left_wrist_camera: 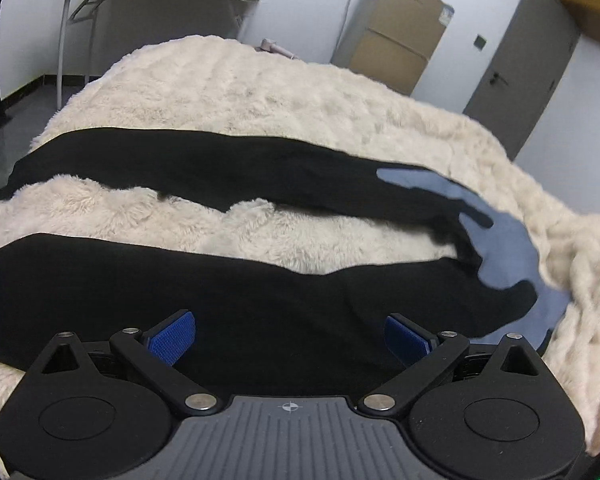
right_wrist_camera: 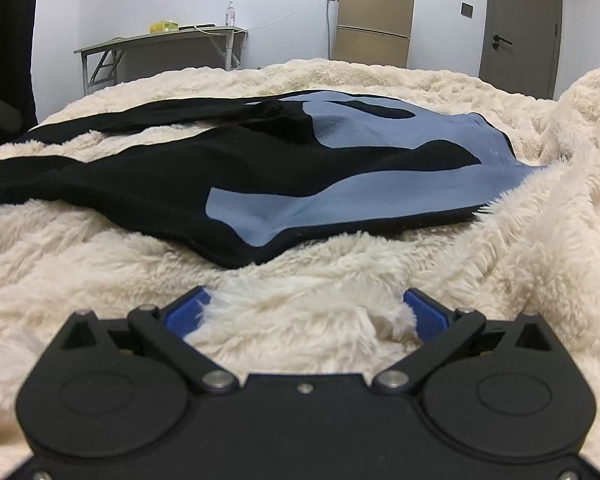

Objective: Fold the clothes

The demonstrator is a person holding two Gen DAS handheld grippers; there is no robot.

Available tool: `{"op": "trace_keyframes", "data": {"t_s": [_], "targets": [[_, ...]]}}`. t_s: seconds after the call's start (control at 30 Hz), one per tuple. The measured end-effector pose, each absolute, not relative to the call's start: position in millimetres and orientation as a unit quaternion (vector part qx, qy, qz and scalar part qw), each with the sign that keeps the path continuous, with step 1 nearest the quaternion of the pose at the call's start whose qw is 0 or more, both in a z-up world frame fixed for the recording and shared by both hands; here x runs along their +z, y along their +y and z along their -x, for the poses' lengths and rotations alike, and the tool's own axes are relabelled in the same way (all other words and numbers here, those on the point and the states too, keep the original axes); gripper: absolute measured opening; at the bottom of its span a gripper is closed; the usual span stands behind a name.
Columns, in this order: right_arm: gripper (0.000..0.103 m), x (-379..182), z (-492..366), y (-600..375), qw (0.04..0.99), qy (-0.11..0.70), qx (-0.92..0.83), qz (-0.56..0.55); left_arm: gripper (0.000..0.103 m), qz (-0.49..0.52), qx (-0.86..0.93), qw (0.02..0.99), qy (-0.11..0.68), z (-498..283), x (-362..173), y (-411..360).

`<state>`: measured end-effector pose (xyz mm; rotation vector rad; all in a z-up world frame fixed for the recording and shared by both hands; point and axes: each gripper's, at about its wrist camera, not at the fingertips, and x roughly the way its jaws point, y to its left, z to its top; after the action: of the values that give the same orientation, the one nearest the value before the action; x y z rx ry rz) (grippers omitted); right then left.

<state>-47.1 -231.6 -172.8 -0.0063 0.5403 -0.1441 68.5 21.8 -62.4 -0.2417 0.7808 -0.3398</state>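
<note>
Fluffy cream blanket [left_wrist_camera: 260, 92]: covers the whole bed and lies under everything in both views.
Garment: black trousers [left_wrist_camera: 228, 168] with blue-grey patches at the waist end, lying flat on the blanket, legs stretched out side by side with a strip of blanket showing between them.
Waist end [right_wrist_camera: 380, 192]: nearest the right gripper's side, with the blue-grey panel facing up.
Left gripper [left_wrist_camera: 291, 338]: held low and level over the nearer trouser leg, its blue pads spread wide apart with only black cloth under the gap; whether the pads touch the cloth I cannot tell.
Right gripper [right_wrist_camera: 306, 314]: held low at the blanket, just short of the trousers' near edge, jaws spread wide, blanket pile rising between the blue pads and brushing the left one.
Background: a folding table [right_wrist_camera: 160, 42], a gold fridge [right_wrist_camera: 374, 20] and a grey door [right_wrist_camera: 520, 24] against the far wall.
</note>
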Motion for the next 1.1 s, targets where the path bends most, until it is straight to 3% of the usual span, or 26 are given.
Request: {"op": "trace_keyframes", "data": {"t_s": [1.1], "targets": [[0.103, -176.9, 43.4, -228.5, 0.961, 0.267, -0.074, 0.015, 0.100, 0.139, -0.175, 0.897, 0.383, -62.9, -58.1, 26.0]]}}
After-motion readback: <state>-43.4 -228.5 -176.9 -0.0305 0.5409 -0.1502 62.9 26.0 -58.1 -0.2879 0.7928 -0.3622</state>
